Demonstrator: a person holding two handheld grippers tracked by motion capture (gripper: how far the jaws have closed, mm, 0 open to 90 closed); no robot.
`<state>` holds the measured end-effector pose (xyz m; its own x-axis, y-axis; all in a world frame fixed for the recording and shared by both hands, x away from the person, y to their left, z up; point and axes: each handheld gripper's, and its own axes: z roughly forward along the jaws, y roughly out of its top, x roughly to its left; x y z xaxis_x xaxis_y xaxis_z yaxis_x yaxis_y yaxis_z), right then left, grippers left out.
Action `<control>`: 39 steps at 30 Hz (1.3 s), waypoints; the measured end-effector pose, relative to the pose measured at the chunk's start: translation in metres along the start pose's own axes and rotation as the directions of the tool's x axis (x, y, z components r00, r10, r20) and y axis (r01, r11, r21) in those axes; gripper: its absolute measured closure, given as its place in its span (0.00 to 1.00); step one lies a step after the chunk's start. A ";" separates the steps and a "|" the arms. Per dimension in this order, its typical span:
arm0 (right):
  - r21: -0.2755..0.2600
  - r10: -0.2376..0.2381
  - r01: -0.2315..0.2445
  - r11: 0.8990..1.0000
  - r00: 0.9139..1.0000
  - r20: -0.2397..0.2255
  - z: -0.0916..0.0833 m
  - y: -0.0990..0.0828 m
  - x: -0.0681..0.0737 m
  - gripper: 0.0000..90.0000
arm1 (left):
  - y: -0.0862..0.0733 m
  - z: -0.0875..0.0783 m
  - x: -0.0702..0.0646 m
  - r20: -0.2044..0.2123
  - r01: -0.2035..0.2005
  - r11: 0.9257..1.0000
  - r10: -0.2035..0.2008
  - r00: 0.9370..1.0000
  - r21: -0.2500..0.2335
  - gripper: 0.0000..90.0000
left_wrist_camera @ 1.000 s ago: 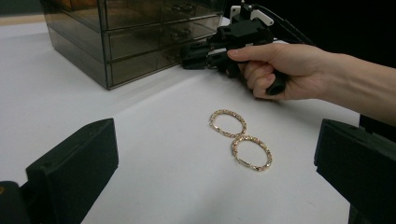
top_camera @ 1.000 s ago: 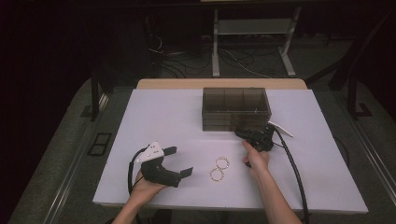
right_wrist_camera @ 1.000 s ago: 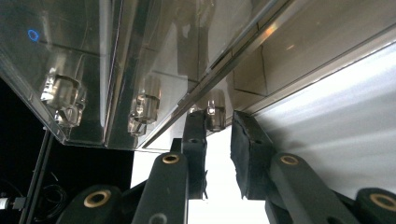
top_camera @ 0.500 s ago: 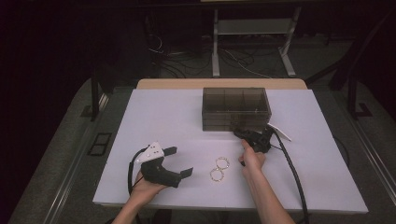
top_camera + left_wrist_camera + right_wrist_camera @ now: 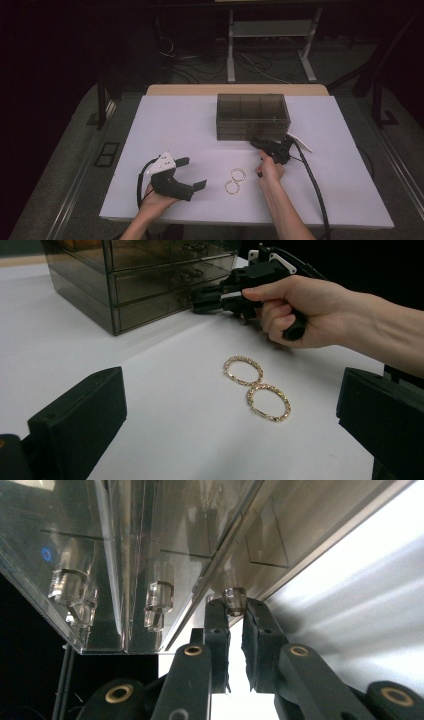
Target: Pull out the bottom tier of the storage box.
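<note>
A smoky clear drawer box [image 5: 252, 115] stands at the back middle of the white table [image 5: 165, 125]. My right gripper [image 5: 235, 615] reaches to its front; its jaws have just been closing and now pinch the clear knob [image 5: 234, 601] of the lowest drawer. Seen from above, that gripper [image 5: 256, 142] touches the box's lower front edge. Two gold hoop earrings [image 5: 238, 174] [image 5: 231, 187] lie side by side, touching, in the middle of the table. My left gripper [image 5: 194, 172] rests open just left of them, its jaws wide apart with nothing between them.
The right gripper's cable [image 5: 312, 185] trails back along the table's right side. The box's upper drawers [image 5: 165, 257] are closed. Dark floor, cables and a metal stand [image 5: 270, 30] lie beyond the far edge.
</note>
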<state>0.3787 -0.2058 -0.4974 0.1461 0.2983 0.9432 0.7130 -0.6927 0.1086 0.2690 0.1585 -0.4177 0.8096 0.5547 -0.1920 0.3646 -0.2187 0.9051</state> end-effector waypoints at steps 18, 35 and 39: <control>-0.016 0.004 -0.005 1.000 1.000 -0.018 -0.013 -0.019 -0.005 0.89 | 0.000 0.001 -0.001 0.000 -0.001 1.000 0.001 1.000 0.004 0.00; -0.031 -0.006 0.007 0.999 1.000 0.013 -0.021 -0.028 -0.003 0.84 | 0.000 0.001 0.000 -0.002 -0.005 1.000 0.005 1.000 0.006 0.00; -0.044 -0.042 0.043 0.998 0.998 0.037 -0.027 -0.029 0.002 0.81 | 0.000 0.001 0.000 -0.001 -0.006 1.000 0.006 1.000 0.005 0.00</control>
<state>0.3400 -0.2030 -0.4902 0.1413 0.3510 0.9257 0.6878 -0.7073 0.1632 0.2698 0.1575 -0.4181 0.8113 0.5541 -0.1864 0.3621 -0.2260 0.9043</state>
